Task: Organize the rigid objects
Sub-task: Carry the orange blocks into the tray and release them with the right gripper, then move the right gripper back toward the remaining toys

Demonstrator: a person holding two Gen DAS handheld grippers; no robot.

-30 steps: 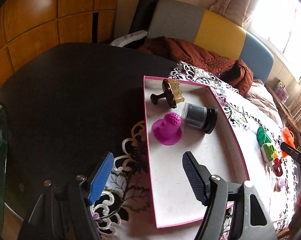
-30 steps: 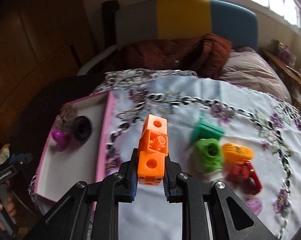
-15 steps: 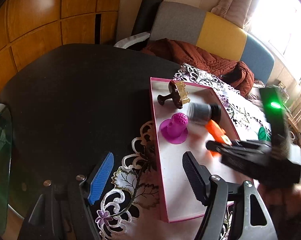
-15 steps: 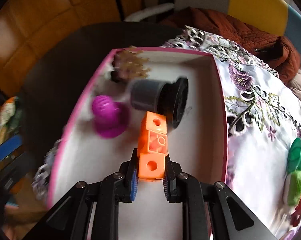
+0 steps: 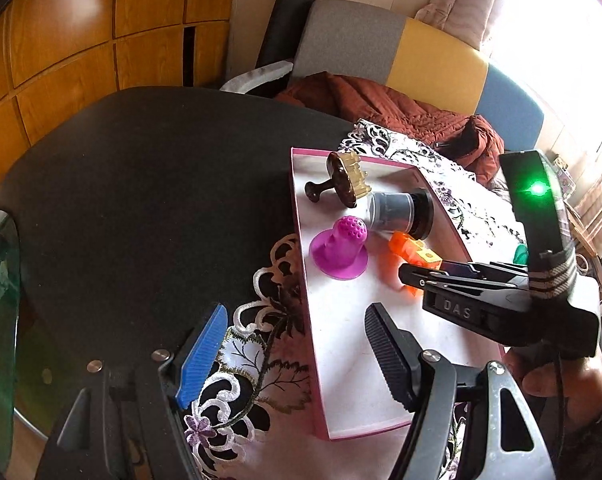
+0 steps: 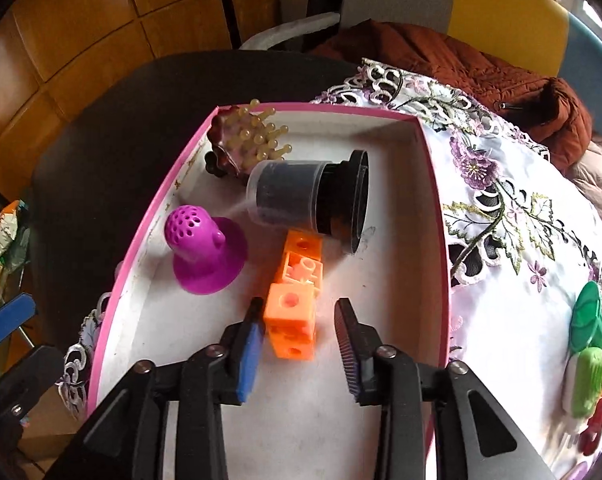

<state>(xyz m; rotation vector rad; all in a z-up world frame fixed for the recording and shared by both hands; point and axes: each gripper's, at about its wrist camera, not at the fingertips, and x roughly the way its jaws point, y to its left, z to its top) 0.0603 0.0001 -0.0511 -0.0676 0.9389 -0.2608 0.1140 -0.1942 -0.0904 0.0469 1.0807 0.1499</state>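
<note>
The orange block piece [image 6: 292, 307] lies on the white floor of the pink-rimmed tray [image 6: 435, 184], between the spread fingers of the right gripper [image 6: 299, 345]. Its left face sits against or just beside the blue left pad; a clear gap separates it from the black right pad, so the jaws stand apart and clamp nothing. The far end of the orange block piece touches, or lies just under, the dark cylindrical jar [image 6: 309, 200], which lies on its side with its black lid toward the tray's right wall. The purple perforated cone [image 6: 205, 250] stands just left of the block, near the left rim. A brown brush with pale bristles [image 6: 245, 144] occupies the far left corner. The near half of the tray floor is bare. The left gripper [image 5: 289, 356] hovers with its jaws wide apart and holding nothing, straddling the tray's left rim: the blue pad over the tablecloth, the black pad over the tray floor. The tray rests on a white embroidered tablecloth [image 6: 501, 208] spread over a dark round table [image 5: 141, 184]. Green and red toys [image 6: 589, 352] lie on the cloth, well right of the tray. Behind the table stand a grey, yellow and blue sofa [image 5: 421, 56] carrying a rust-coloured jacket [image 5: 381, 108], and wood wall panels [image 5: 81, 40].
</note>
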